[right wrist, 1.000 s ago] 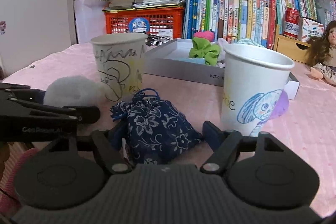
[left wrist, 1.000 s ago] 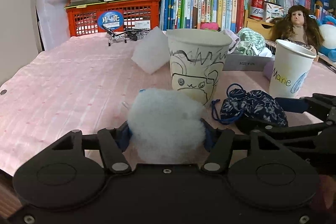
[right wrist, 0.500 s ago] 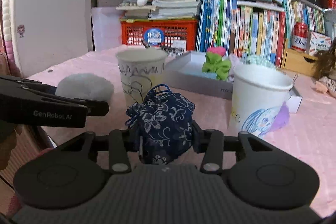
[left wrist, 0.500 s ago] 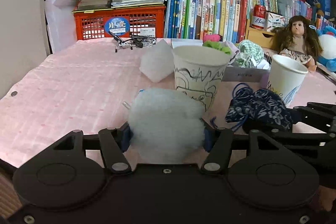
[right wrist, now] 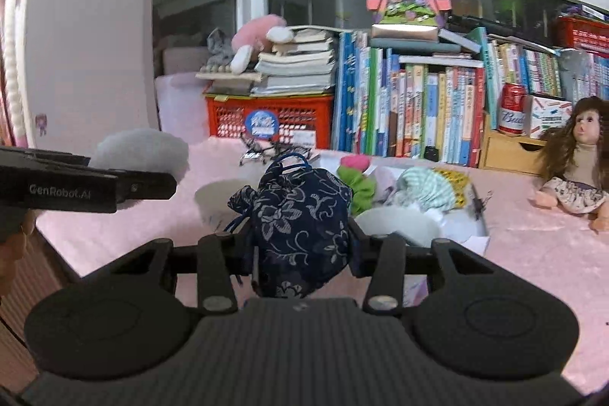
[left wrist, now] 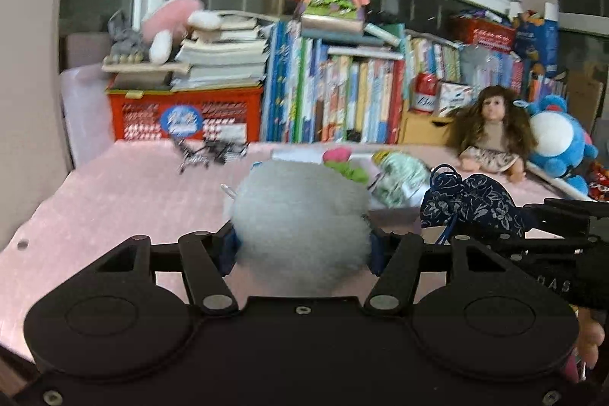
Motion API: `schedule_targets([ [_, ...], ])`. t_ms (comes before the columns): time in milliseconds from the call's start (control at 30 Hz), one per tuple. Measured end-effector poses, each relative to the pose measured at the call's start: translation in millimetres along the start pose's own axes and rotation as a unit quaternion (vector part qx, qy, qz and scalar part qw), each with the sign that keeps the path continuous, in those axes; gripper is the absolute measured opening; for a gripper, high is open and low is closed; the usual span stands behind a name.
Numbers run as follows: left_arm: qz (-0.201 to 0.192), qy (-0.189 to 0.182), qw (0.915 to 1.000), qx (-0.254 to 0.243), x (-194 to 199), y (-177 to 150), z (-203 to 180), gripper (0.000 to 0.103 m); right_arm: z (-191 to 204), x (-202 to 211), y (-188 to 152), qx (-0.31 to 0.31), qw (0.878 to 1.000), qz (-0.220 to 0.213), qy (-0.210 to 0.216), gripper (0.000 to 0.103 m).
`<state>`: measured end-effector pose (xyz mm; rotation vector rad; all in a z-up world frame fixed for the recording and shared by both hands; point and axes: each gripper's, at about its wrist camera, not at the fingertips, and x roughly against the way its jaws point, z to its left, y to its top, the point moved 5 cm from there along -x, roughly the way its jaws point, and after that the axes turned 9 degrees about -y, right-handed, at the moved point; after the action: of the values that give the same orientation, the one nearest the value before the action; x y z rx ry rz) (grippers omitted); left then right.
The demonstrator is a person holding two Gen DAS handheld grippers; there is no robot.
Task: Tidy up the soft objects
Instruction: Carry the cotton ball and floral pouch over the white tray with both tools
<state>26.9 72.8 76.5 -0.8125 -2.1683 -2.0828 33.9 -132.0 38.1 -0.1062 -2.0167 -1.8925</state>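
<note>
Two grippers up over the pink tablecloth (left wrist: 114, 200), each with something soft in its grip. Left gripper (left wrist: 302, 246) about half open, pads pressed into the sides of a fluffy grey-white pompom (left wrist: 300, 215), held clear of the cloth. Right gripper (right wrist: 302, 250) clamped on a navy floral drawstring pouch (right wrist: 300, 219), jaws having just closed in on it from wider, now narrower than the left pair's; blue cord looped at the pouch's top. Pouch visible in the left wrist view too, just right of the pompom at about the same height. Beneath and beyond the pouch, two white paper cups (right wrist: 396, 221) seen from above their rims, and behind them a shallow box (right wrist: 475, 234) with a green scrunchie (right wrist: 357, 185) and a pale checked cloth bundle (right wrist: 426, 187). Long-haired doll (right wrist: 578, 158) seated far right; books (right wrist: 418, 109) and a red basket (right wrist: 274, 117) along the back.
</note>
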Motion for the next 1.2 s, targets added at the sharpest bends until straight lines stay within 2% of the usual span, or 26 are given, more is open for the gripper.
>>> schedule_targets([
  [300, -0.001, -0.048, 0.9988, -0.003, -25.9, 54.3, -20.5, 0.059, -40.7, -4.9, 38.3, -0.019, 0.999, 0.003, -0.03, 0.049],
  [433, 0.002, -0.056, 0.9985, 0.0, -48.1, 79.3, -26.3, 0.059, -61.7, -12.6, 58.4, -0.024, 0.999, -0.001, -0.042, 0.049],
  [667, 0.04, -0.064, 0.9967, 0.03, -105.9, 118.6, -22.4, 0.059, -97.2, -36.1, 80.2, -0.042, 0.997, 0.018, -0.056, 0.049],
  [800, 0.07, -0.058, 0.9946, 0.051, -142.1, 136.5, -12.2, 0.059, -117.1, -56.0, 92.6, -0.049, 0.996, 0.034, -0.072, 0.049],
  [900, 0.087, -0.039, 0.9939, 0.055, -167.5, 145.4, -4.0, 0.059, -130.7, -72.6, 100.3, -0.057, 0.994, 0.049, -0.083, 0.049],
  [1033, 0.114, -0.023, 0.9913, 0.061, -203.8, 150.2, 6.3, 0.059, -143.7, -103.1, 105.6, -0.07, 0.991, 0.084, -0.077, 0.05],
  [1200, 0.159, -0.01, 0.9833, 0.088, -251.2, 145.4, 19.6, 0.059, -145.6, -149.0, 109.9, -0.068, 0.989, 0.114, -0.066, 0.05],
])
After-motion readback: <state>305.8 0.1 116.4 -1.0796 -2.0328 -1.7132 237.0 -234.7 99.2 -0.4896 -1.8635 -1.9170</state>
